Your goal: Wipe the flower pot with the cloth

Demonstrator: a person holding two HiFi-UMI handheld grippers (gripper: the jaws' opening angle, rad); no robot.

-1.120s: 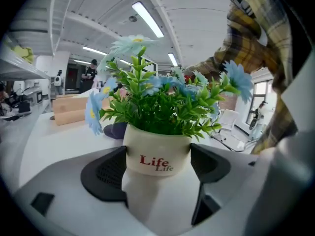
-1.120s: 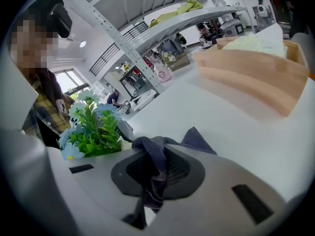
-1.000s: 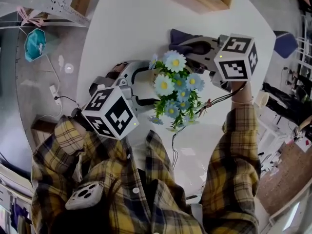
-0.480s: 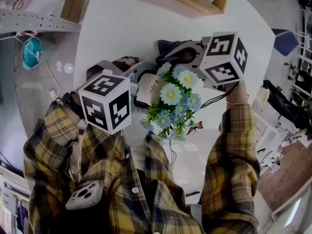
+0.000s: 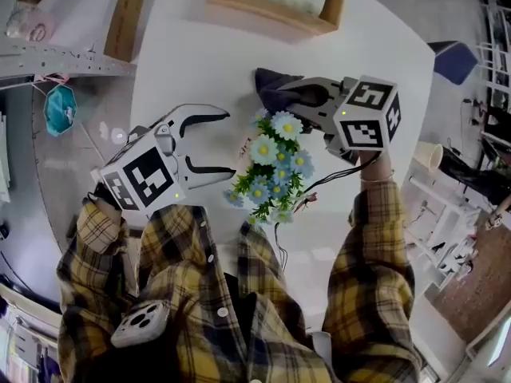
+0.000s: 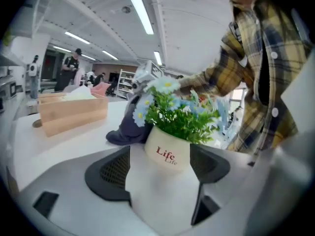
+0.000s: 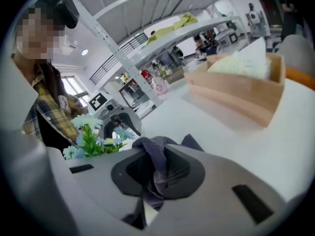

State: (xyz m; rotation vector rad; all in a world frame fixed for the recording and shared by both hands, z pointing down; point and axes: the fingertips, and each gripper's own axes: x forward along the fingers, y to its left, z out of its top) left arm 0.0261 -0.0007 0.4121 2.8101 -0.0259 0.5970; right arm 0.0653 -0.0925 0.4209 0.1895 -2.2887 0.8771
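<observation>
Your left tongs (image 5: 230, 143), jaws wide apart, face the flower pot (image 6: 167, 154) head-on, with a clear lane of bare white tabletop (image 5: 192, 62) running up to it. On the pot's far side, your right tongs (image 7: 155, 171) and the cloth (image 5: 267, 82) clamped in them block the way. The flowers (image 5: 271, 166) overhang the pot and bar any approach from above. A wooden box (image 5: 271, 6) lines the far edge, well apart from the pot. A thin cable (image 5: 281, 250) trails on your near side.
</observation>
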